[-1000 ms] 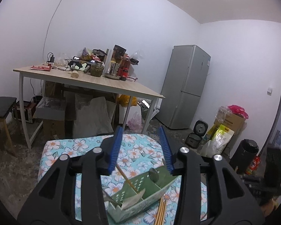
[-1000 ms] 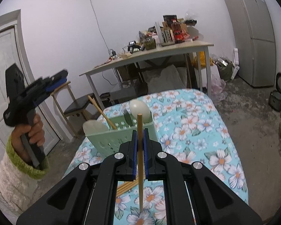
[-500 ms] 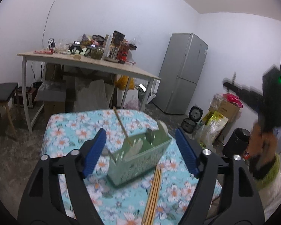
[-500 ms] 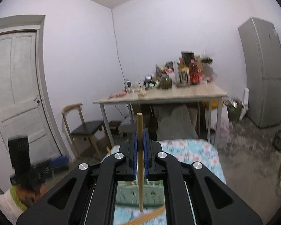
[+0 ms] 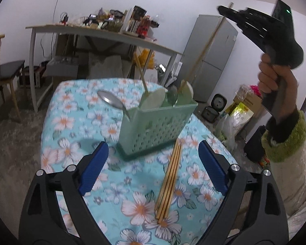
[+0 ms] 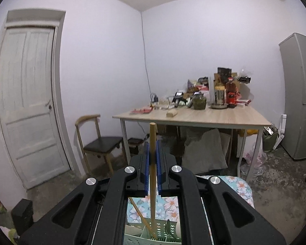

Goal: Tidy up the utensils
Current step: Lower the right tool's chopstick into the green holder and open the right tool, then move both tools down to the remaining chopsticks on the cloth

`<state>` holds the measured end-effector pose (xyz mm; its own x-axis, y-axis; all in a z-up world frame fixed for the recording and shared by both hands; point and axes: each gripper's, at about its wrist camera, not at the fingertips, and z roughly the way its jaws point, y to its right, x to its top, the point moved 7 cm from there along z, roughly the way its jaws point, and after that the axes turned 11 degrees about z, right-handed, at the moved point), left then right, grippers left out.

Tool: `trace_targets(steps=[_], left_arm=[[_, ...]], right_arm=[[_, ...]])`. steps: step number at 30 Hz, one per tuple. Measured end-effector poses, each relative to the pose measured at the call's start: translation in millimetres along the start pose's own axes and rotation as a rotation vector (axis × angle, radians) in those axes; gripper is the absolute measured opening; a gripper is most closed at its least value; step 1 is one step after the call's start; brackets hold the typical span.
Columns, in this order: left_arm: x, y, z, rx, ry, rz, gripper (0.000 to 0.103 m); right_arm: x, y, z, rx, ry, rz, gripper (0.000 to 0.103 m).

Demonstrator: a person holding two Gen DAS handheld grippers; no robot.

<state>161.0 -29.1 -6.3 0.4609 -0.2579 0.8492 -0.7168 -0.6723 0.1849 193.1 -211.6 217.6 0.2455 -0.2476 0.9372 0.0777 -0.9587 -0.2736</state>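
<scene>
A green perforated utensil caddy (image 5: 157, 126) stands on the floral tablecloth (image 5: 67, 122). It holds a metal spoon (image 5: 112, 102), pale spoons and one wooden chopstick (image 5: 140, 75). My right gripper (image 6: 152, 159), also visible in the left wrist view (image 5: 224, 10), is shut on a chopstick (image 6: 152, 169) held high, its lower tip inside the caddy (image 6: 151, 238). My left gripper (image 5: 153, 167) is open and empty, low over the cloth. A bundle of chopsticks (image 5: 169, 181) lies between its fingers, just in front of the caddy.
A wooden table (image 6: 193, 116) piled with bottles and jars stands behind, with a chair (image 6: 100, 143) to its left. A grey fridge (image 6: 299, 94) is at the right, a white door (image 6: 28, 94) at the left. Bags and a rice cooker (image 5: 218, 104) sit on the floor.
My right gripper has risen and tilted, bringing the chopstick's tip down into the caddy. My left gripper has opened wider and dropped lower toward the chopsticks on the cloth.
</scene>
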Motion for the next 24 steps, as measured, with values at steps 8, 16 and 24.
trace_targets(steps=[8,16,24], left_arm=[[-12,-7,6,0.015,-0.022,-0.016,0.086],[-15,-7,8,0.012,-0.027,-0.025,0.086],[-17,-3,11,0.011,-0.032,-0.012,0.086]], right_arm=[[-48,8,56,-0.039,-0.124,-0.063,0.006],[-93,20,89,-0.053,-0.307,-0.049,0.044],[-77,35,47,-0.027,-0.231,0.066,0.054]])
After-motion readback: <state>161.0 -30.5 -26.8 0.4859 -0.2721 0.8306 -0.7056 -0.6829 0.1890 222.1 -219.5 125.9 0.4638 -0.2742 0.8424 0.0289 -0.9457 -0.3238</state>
